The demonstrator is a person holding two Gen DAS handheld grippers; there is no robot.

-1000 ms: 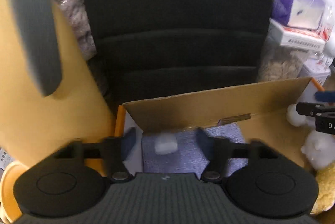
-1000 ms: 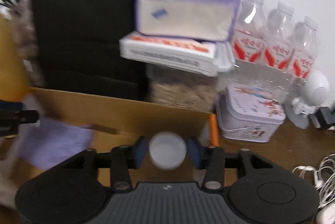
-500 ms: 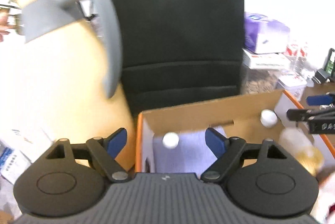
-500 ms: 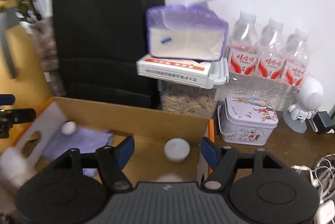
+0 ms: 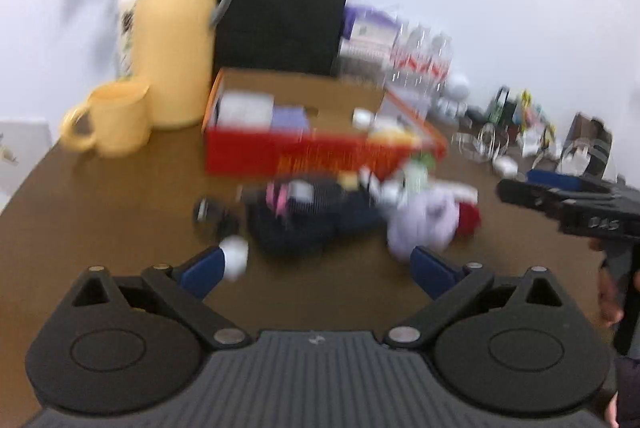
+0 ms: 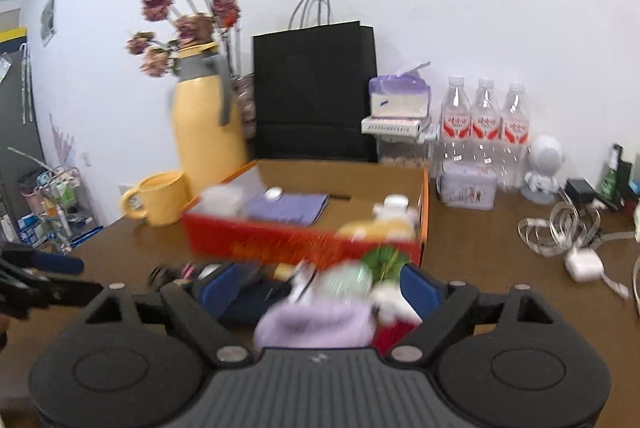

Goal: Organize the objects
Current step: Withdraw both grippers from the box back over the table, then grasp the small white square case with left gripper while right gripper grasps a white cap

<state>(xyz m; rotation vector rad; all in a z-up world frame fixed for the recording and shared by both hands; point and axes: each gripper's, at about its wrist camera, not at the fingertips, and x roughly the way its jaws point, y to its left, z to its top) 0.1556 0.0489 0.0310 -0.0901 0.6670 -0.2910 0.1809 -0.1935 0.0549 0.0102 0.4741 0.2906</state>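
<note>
On the table (image 5: 100, 212), before the red box (image 5: 280, 152), lies a blurred heap of clothes (image 5: 320, 220) and small things. My left gripper (image 5: 316, 268) and right gripper (image 6: 320, 286) are both opening, gripping nothing. Inside the box sit a purple cloth (image 6: 286, 208) and a white cap (image 6: 273, 193).

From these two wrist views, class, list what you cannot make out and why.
- Pile of clothes and toys, left wrist view: motion blur smears the items together.
- Print on the red box front, right wrist view: blurred, unreadable.
- Lilac soft item, right wrist view: blurred, its lower edge hidden behind the tool body.
- Small desk clutter, left wrist view: too small and blurred.
</note>
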